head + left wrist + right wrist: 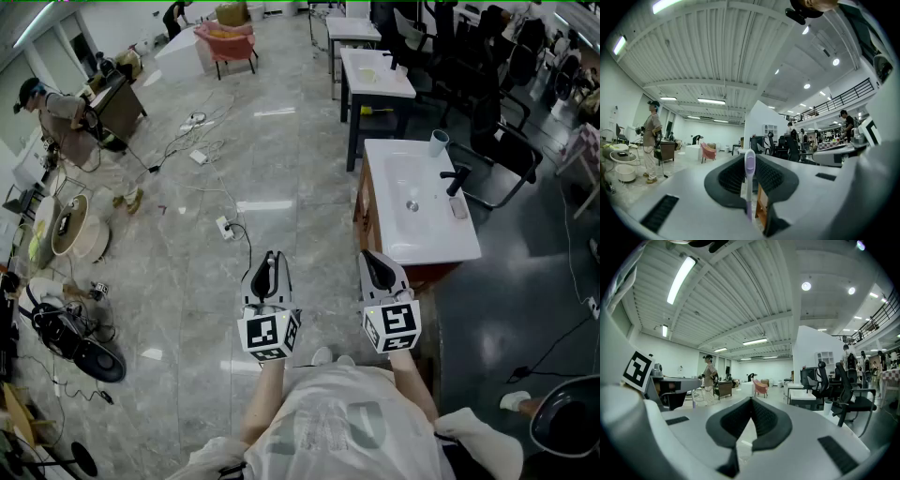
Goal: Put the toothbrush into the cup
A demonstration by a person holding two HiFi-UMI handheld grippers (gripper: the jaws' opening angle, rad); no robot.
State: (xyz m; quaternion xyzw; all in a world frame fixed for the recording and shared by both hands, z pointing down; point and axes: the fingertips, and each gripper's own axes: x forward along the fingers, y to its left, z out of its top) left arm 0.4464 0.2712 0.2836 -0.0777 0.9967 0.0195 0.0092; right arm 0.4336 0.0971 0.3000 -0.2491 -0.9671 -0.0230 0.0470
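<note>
Lengthwise, the toothbrush (749,165) lies clamped in the left hand-held gripper (270,257); the right hand-held gripper (751,400) is closed, empty.

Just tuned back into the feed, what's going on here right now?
A person stands on the tiled floor just short of a white washbasin, with a gripper in each hand, both held roughly level. The left gripper is shut on a lilac toothbrush, whose end pokes out past the jaw tips. The right gripper is shut and empty. The cup stands on the washbasin's far corner, and the toothbrush is not yet in it.
</note>
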